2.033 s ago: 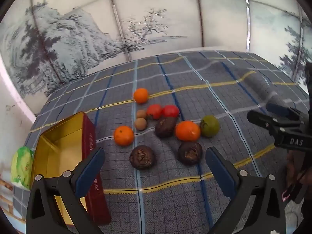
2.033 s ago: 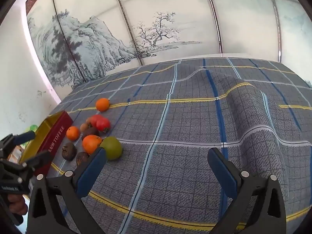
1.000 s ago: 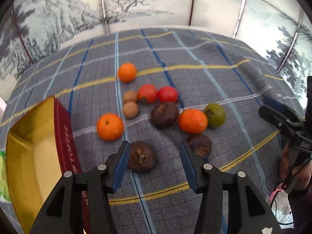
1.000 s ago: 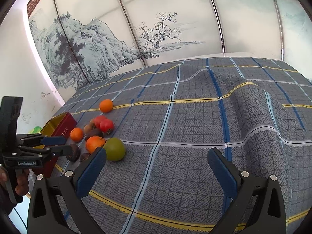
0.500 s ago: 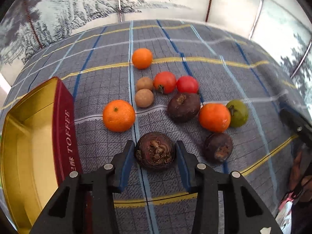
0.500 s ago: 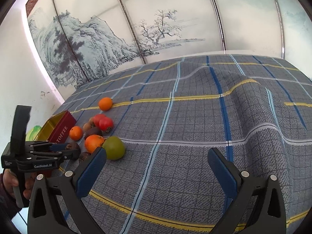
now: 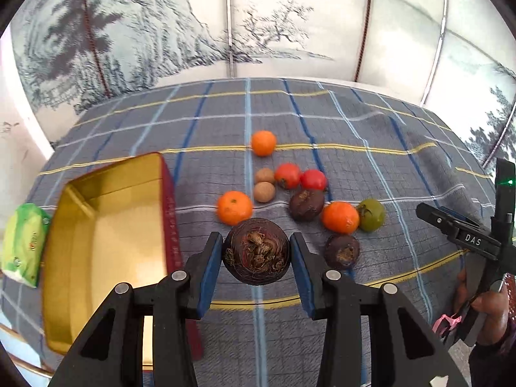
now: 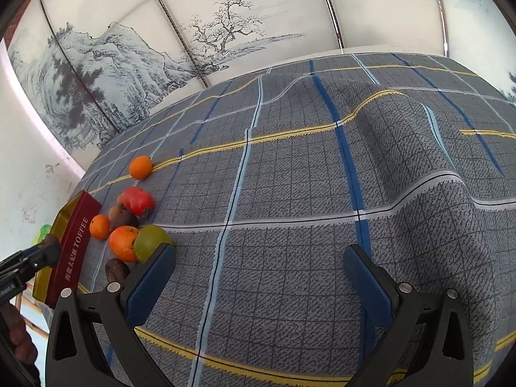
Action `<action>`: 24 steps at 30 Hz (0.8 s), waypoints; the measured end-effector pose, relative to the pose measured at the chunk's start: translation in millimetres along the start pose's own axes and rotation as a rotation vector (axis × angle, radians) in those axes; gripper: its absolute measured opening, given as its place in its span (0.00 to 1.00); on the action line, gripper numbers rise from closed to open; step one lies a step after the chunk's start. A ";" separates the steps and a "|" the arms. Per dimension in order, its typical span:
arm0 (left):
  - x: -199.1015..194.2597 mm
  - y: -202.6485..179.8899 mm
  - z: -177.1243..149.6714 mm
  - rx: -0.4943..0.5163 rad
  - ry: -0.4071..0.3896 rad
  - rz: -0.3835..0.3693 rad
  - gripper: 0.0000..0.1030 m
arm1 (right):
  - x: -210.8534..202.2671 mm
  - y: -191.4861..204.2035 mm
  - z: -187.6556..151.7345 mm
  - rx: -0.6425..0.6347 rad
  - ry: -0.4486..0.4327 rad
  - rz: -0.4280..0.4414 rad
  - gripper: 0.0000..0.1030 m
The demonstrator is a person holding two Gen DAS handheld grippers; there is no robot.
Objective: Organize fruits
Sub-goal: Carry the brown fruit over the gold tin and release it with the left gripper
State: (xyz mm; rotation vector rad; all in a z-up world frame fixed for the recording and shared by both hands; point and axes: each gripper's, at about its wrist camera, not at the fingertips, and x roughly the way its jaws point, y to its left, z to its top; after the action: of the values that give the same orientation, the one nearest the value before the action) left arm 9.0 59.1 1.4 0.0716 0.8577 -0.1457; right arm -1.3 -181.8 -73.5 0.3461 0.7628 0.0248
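Note:
My left gripper (image 7: 256, 242) is shut on a dark brown round fruit (image 7: 256, 253) and holds it lifted above the plaid cloth, just right of the open gold tin (image 7: 113, 242). Behind it on the cloth lie three oranges (image 7: 234, 207), two red fruits (image 7: 287, 175), two small tan fruits (image 7: 264, 192), two more dark fruits (image 7: 305, 204) and a green one (image 7: 371, 214). My right gripper (image 8: 259, 251) stands open over bare cloth with nothing between its fingers, to the right of the fruit cluster (image 8: 124, 243). It also shows at the right edge of the left wrist view.
The tin's red wall (image 8: 75, 248) reads TOFFEE. A green packet (image 7: 22, 242) lies left of the tin. The cloth (image 8: 403, 161) bulges in folds on the right. A painted screen (image 7: 258, 25) stands behind the table. A person's hand (image 7: 487, 303) grips the right tool.
My left gripper closed on the near dark fruit, then lifted it off the cloth and drew nearer the tin. The right gripper has barely moved.

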 end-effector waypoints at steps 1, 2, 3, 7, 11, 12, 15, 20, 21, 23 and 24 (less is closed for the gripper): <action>-1.6 2.9 -0.6 -0.002 -0.005 0.012 0.37 | 0.1 0.0 0.0 0.000 0.000 0.000 1.00; -3.1 5.4 -1.4 -0.004 -0.007 0.020 0.37 | 0.3 0.2 0.1 0.000 0.001 -0.001 1.00; -4.5 7.8 -3.0 -0.007 -0.009 0.024 0.37 | 0.5 0.5 -0.2 0.000 0.001 -0.002 1.00; -8.0 23.3 -5.5 -0.028 -0.019 0.048 0.37 | 0.9 -1.3 0.1 -0.004 0.001 -0.005 1.00; -8.4 38.3 -7.7 -0.038 -0.025 0.078 0.37 | 0.8 -0.3 0.1 -0.002 0.002 -0.004 1.00; -8.3 42.8 -8.7 -0.041 -0.026 0.086 0.37 | 0.8 -0.3 0.1 -0.003 0.002 -0.005 1.00; -6.2 59.2 -11.4 -0.042 -0.027 0.119 0.37 | 2.3 0.1 0.3 -0.008 0.003 -0.011 1.00; 7.1 85.0 -13.2 -0.041 -0.004 0.169 0.37 | 5.7 2.1 0.1 -0.011 0.006 -0.021 1.00; 10.1 91.4 -13.2 -0.044 -0.001 0.176 0.37 | 5.7 2.0 0.0 -0.011 0.006 -0.022 1.00; 17.1 104.6 -11.7 -0.051 0.014 0.187 0.37 | 6.4 2.8 -0.2 -0.014 0.008 -0.028 1.00; 19.4 111.1 -11.1 -0.055 0.018 0.192 0.37 | 6.4 3.1 -0.6 -0.015 0.009 -0.030 1.00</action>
State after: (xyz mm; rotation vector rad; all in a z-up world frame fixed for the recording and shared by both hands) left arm 30.6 168.2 -20.1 0.1029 0.8677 0.0587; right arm 3.3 -177.7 -77.2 0.3199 0.7765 0.0037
